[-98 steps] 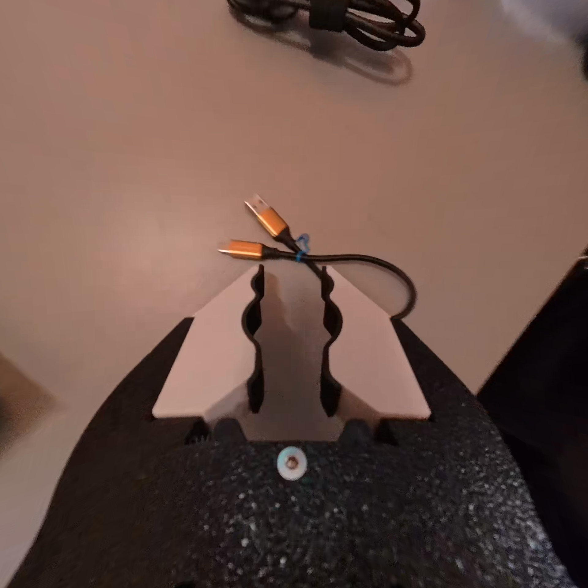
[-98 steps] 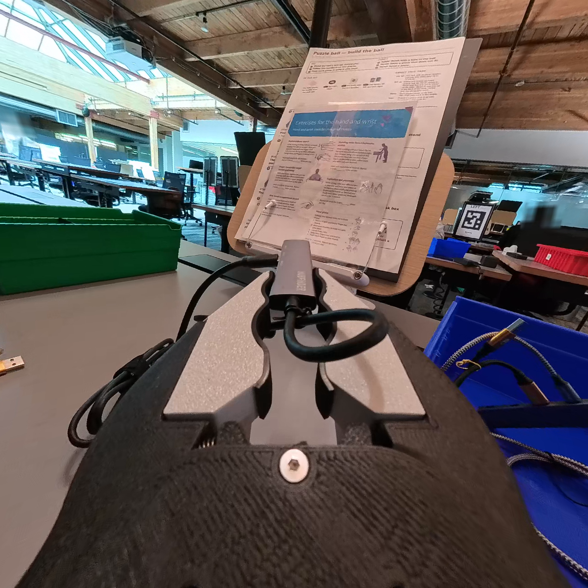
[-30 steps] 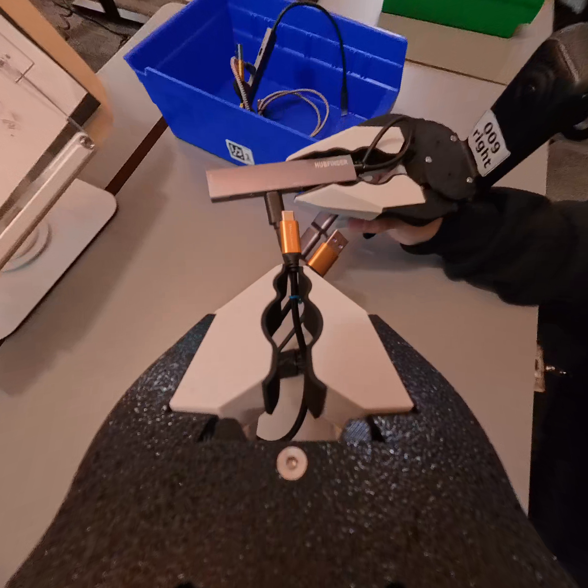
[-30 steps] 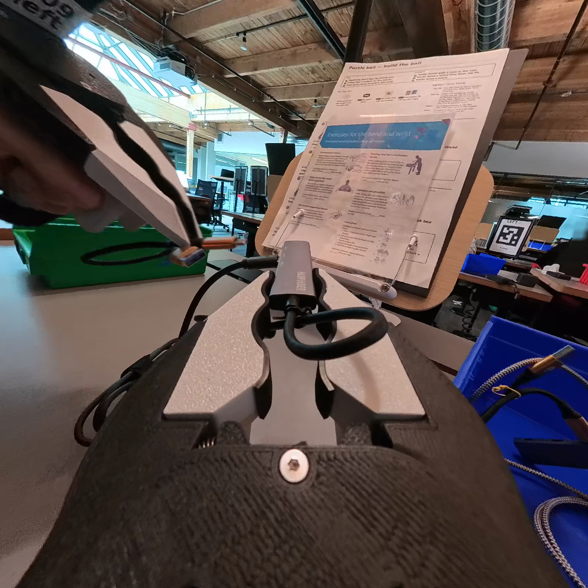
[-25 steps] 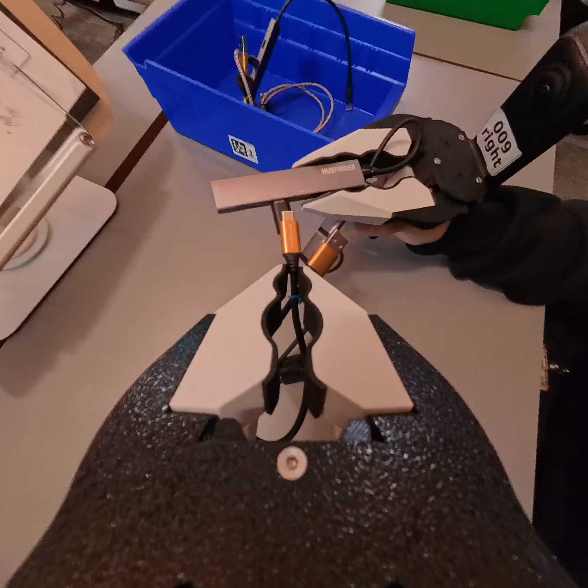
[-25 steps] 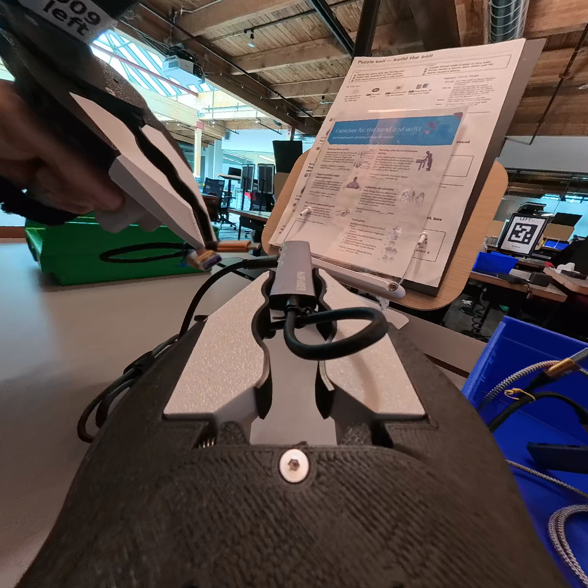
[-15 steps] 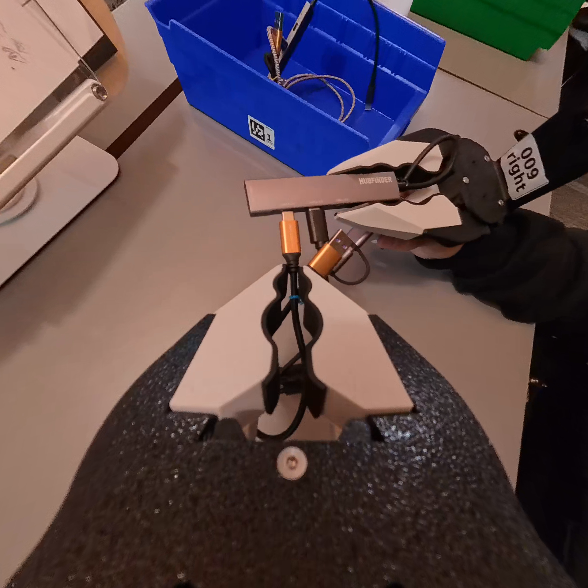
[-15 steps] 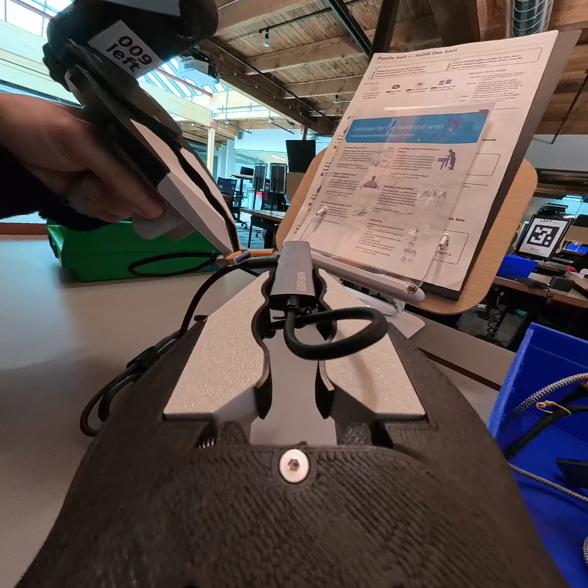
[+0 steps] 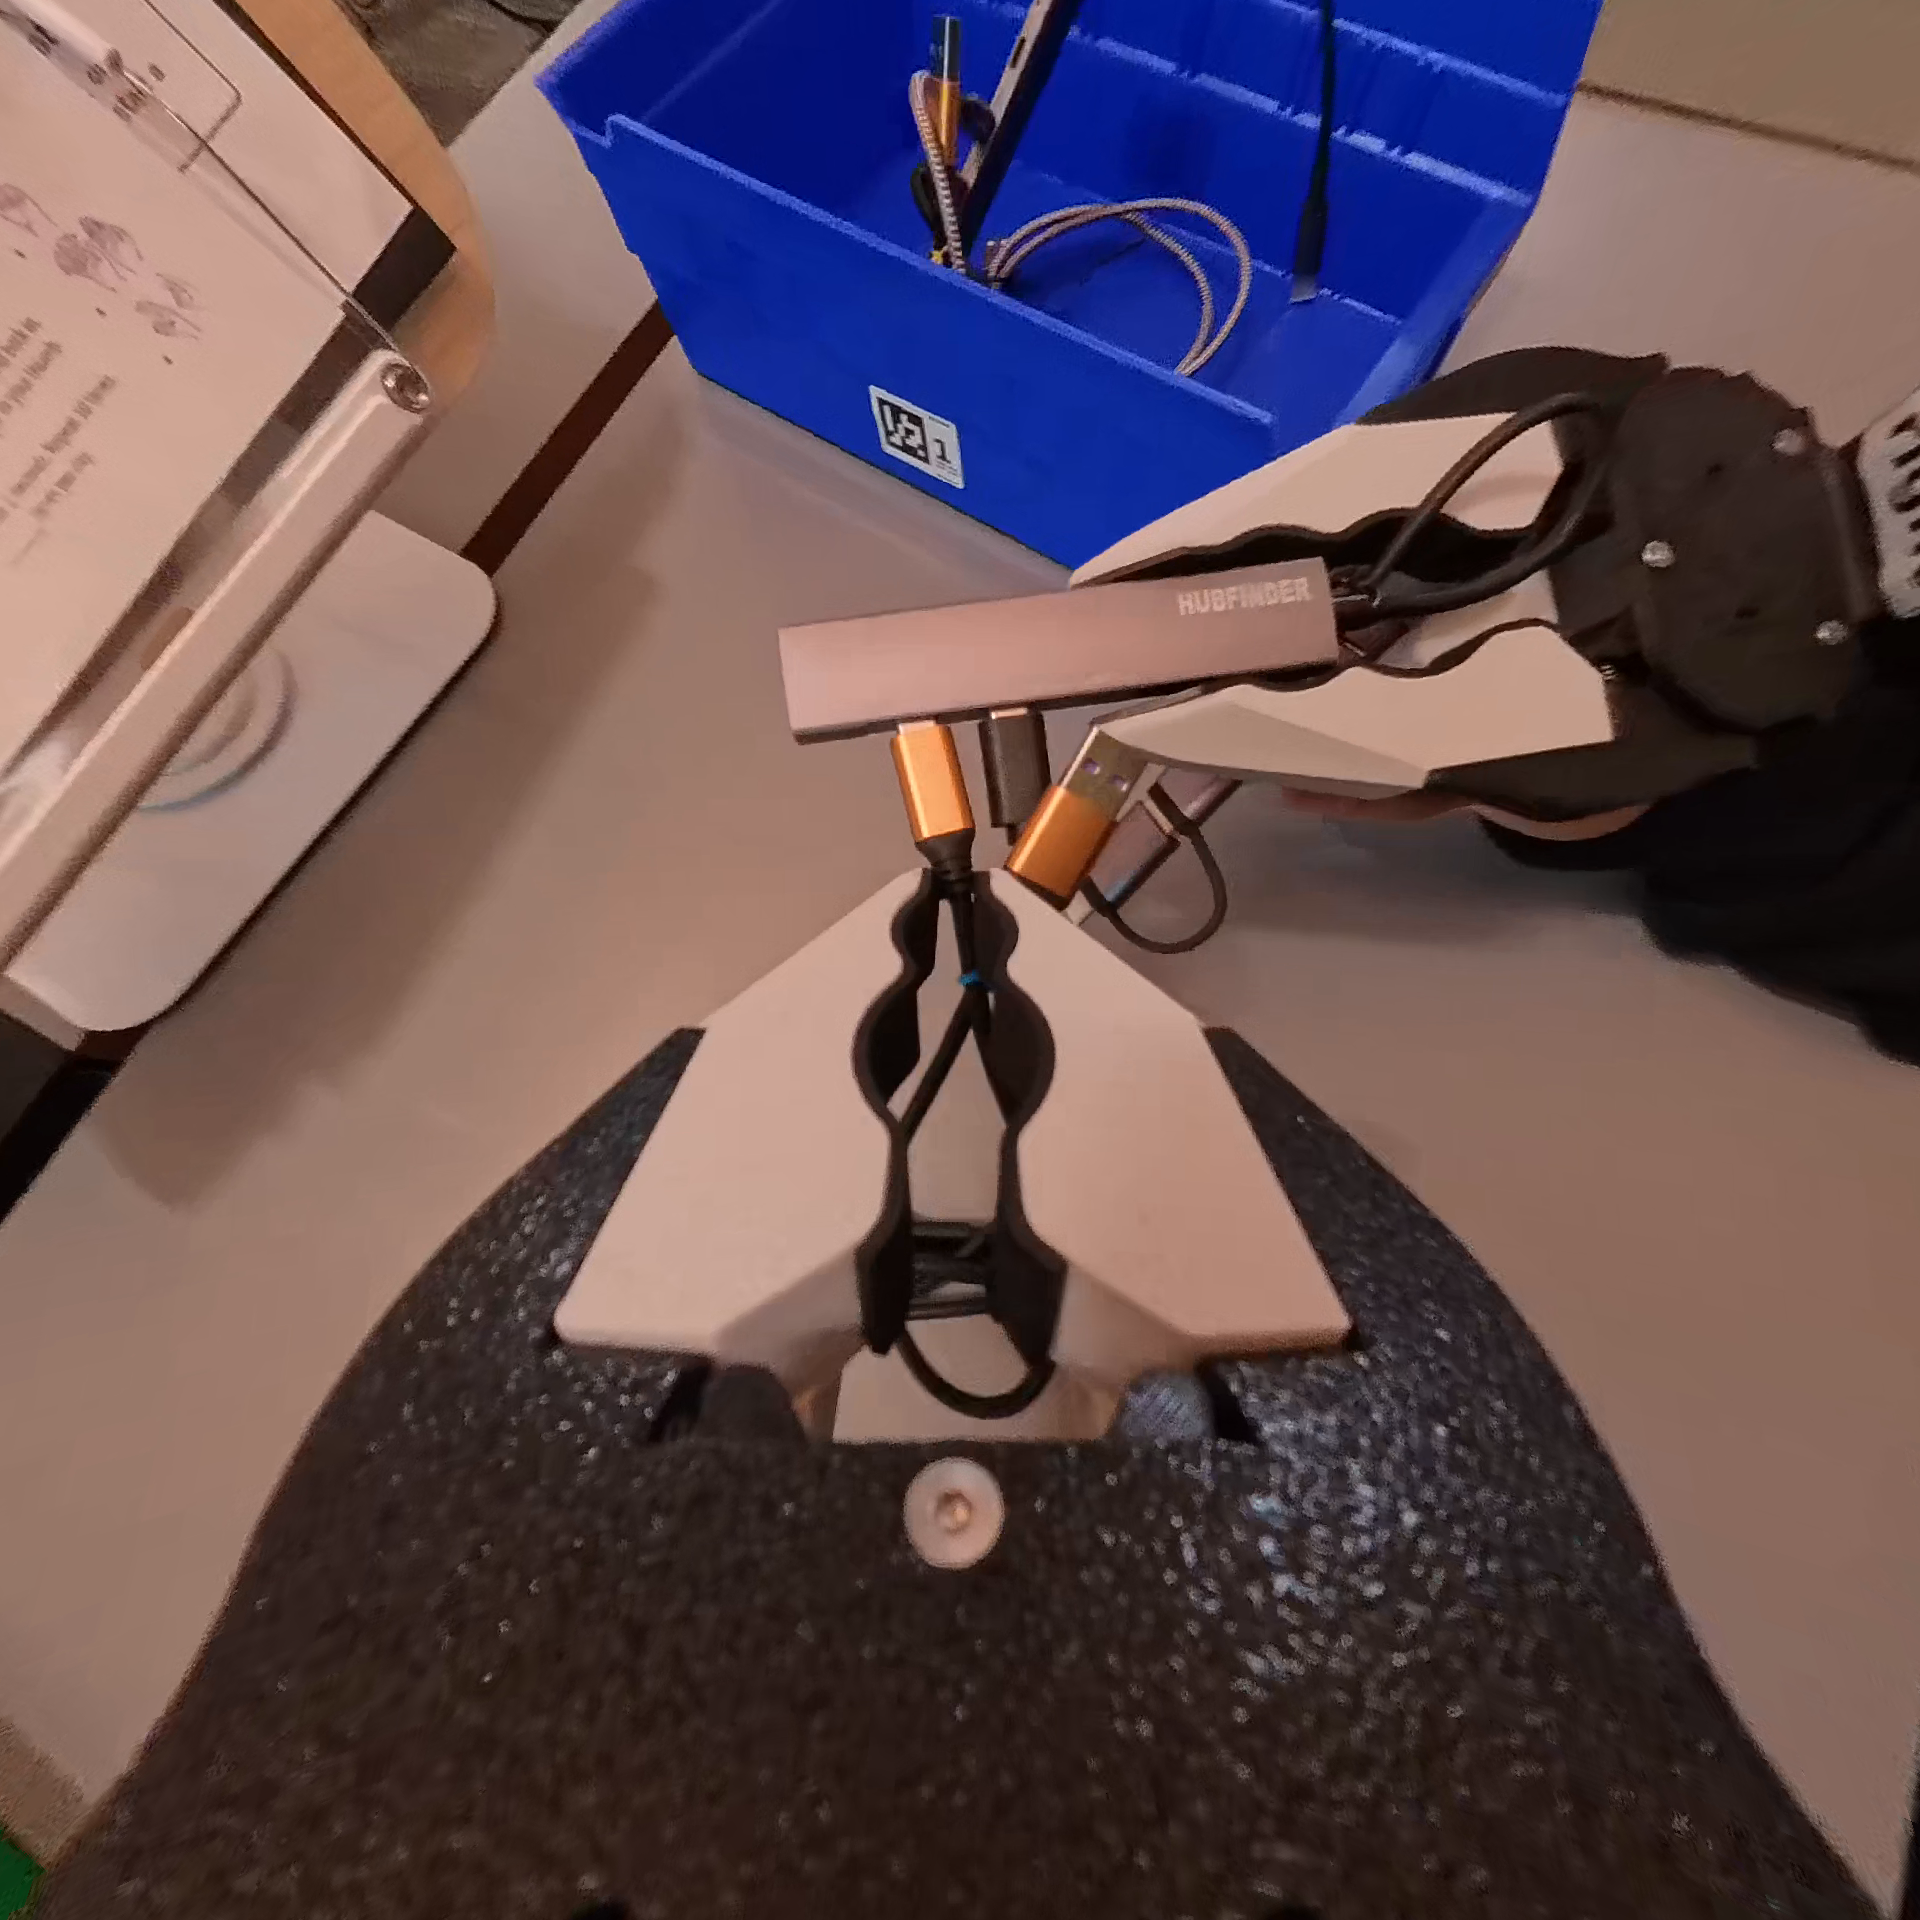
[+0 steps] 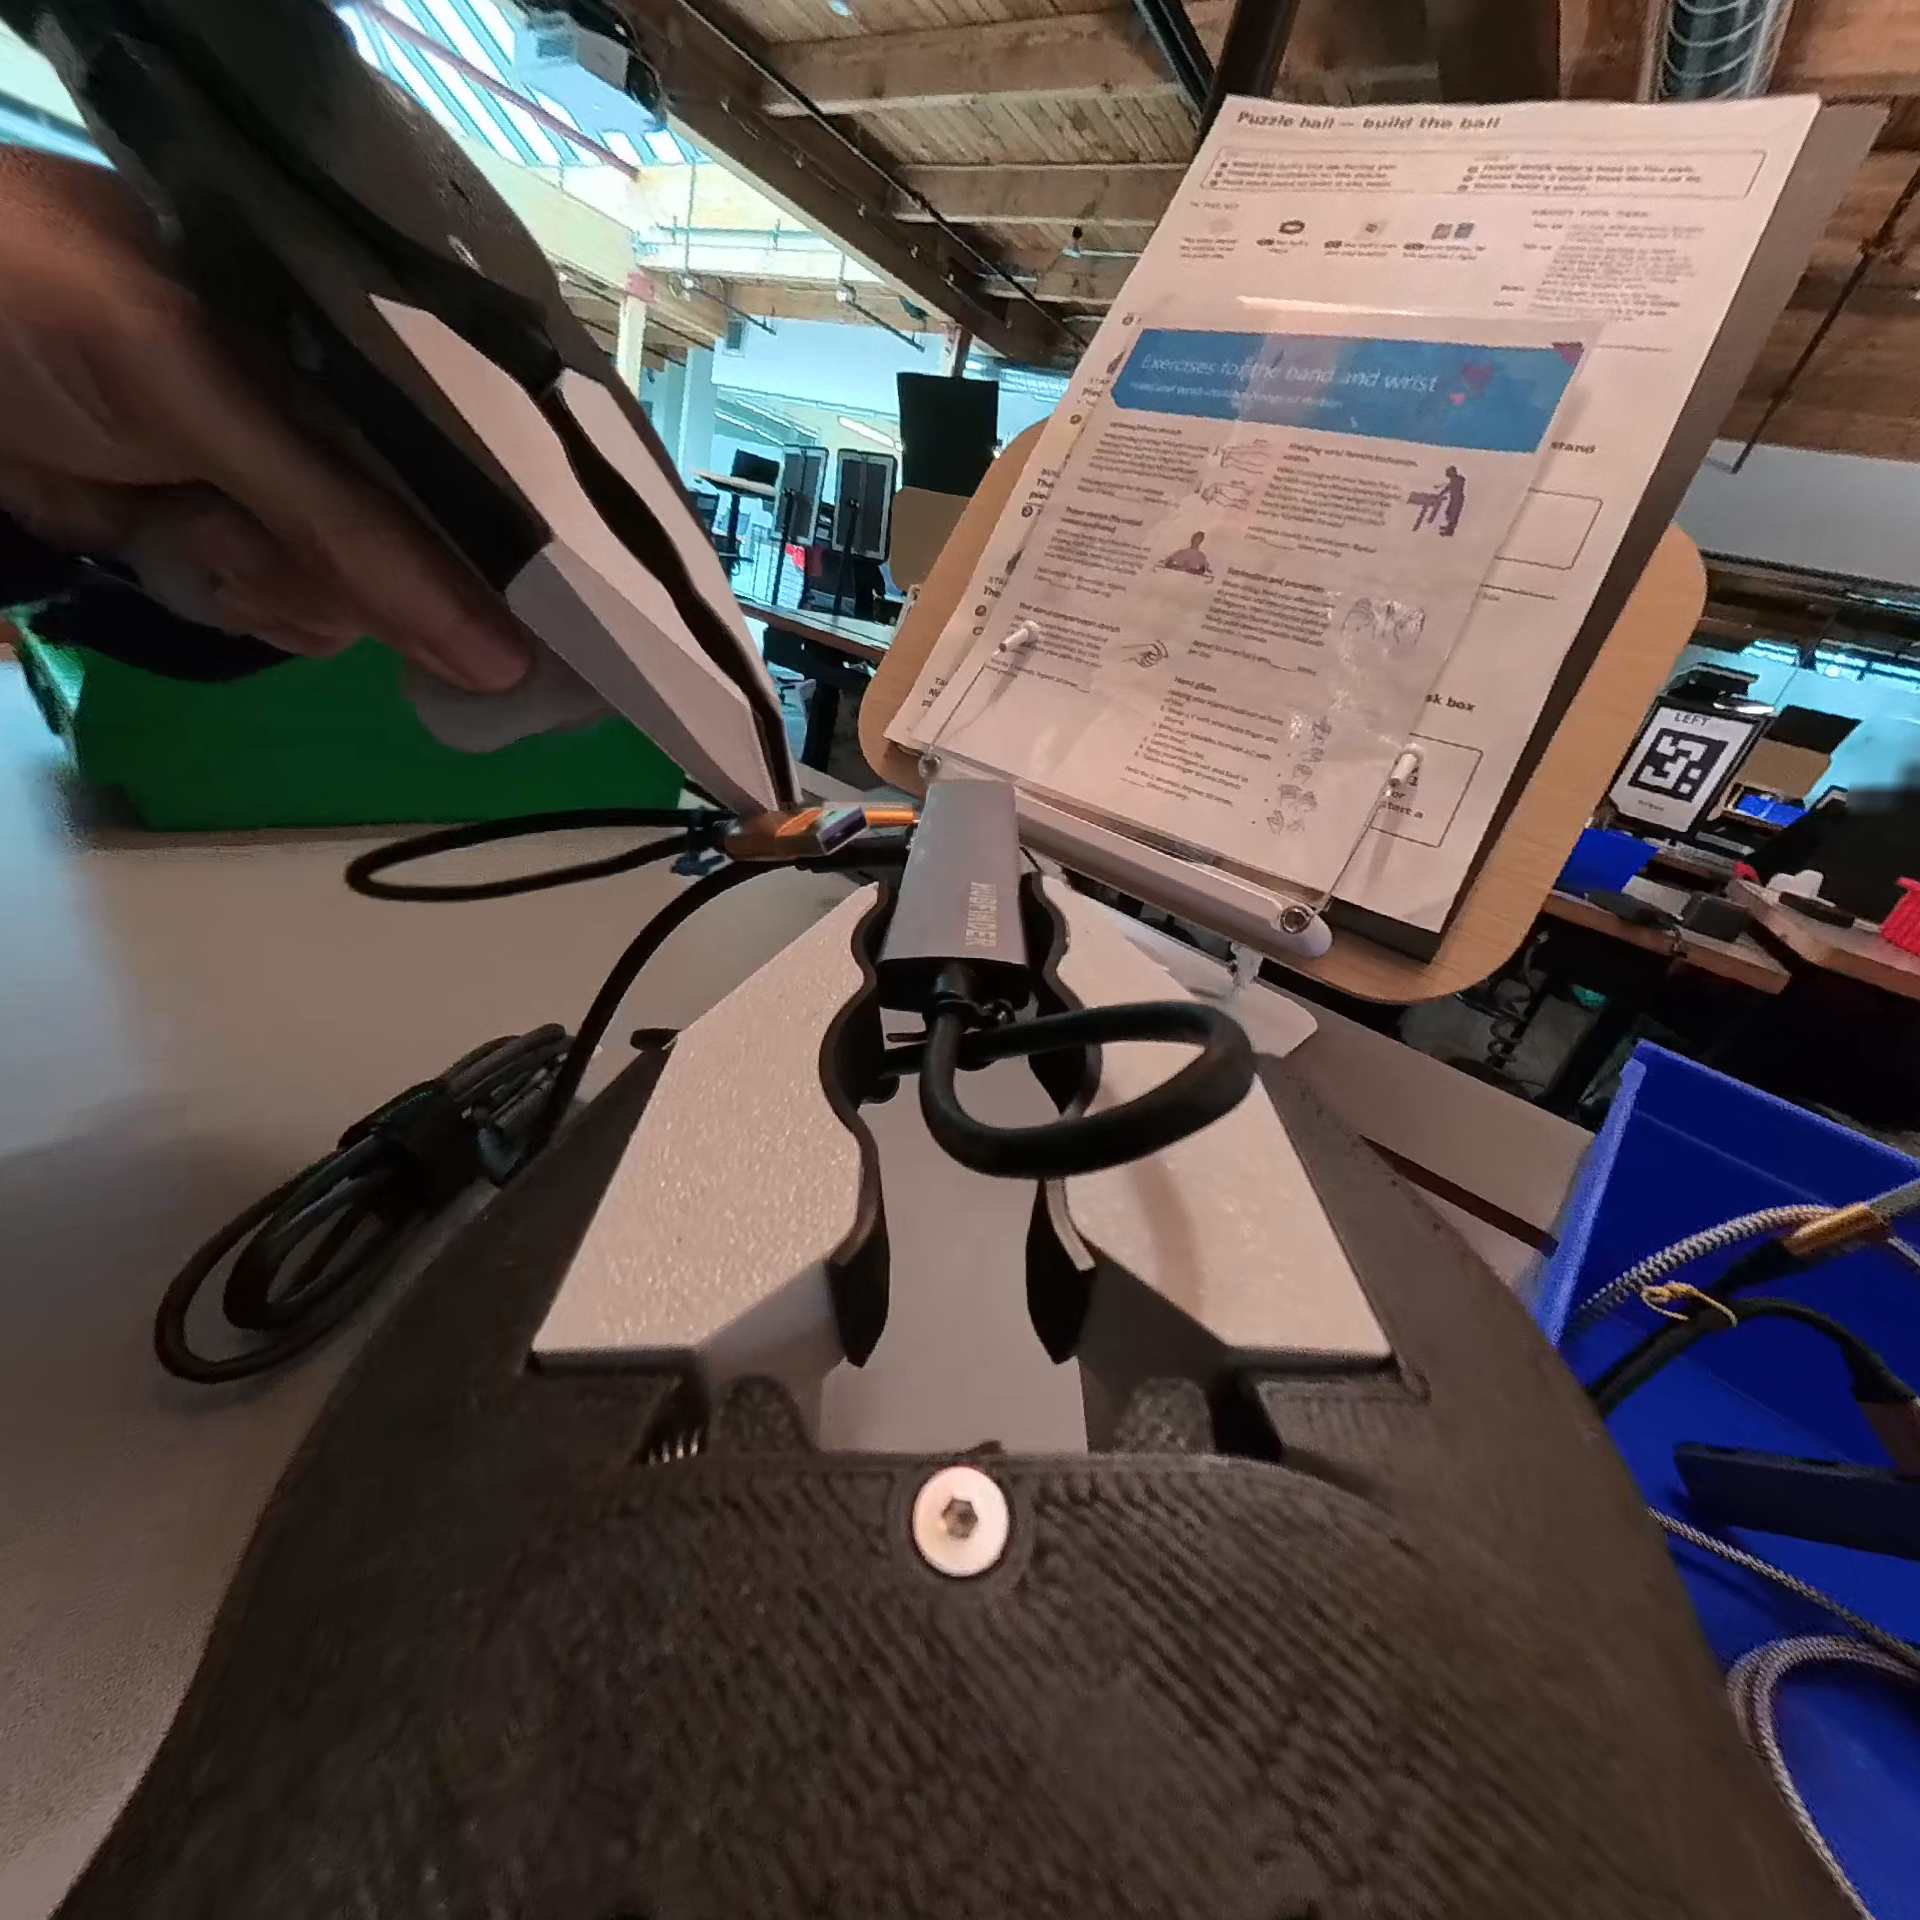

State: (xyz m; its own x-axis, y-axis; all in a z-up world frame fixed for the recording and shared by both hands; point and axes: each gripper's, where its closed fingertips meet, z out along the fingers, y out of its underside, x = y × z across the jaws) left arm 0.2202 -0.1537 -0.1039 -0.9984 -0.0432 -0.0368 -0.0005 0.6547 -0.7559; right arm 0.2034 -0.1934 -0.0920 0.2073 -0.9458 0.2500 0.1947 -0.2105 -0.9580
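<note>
My left gripper (image 9: 954, 883) is shut on a thin black cable (image 9: 940, 1049) with two orange plugs. The slim orange plug (image 9: 932, 781) points up and meets the side of a grey bar-shaped hub (image 9: 1049, 660); its metal tip is hidden there. The wider orange plug (image 9: 1058, 831) hangs free beside a dark plug (image 9: 1016, 767) seated in the hub. My right gripper (image 10: 961, 906) is shut on the hub (image 10: 958, 842) and holds it level above the table. The left gripper (image 10: 774, 800) and orange plug (image 10: 800, 831) reach in from the left.
A blue bin (image 9: 1039, 416) with cables stands behind the hub; it also shows at the right of the right wrist view (image 10: 1714, 1195). A document stand (image 9: 208, 520) is at the left. A coiled black cable (image 10: 364, 1174) lies on the table, with a green bin (image 10: 312, 748) beyond it.
My left gripper closed on the cable, lifted it off the table and carried it to the hub. Over the last second the slim orange plug moved sideways and up into the hub's side.
</note>
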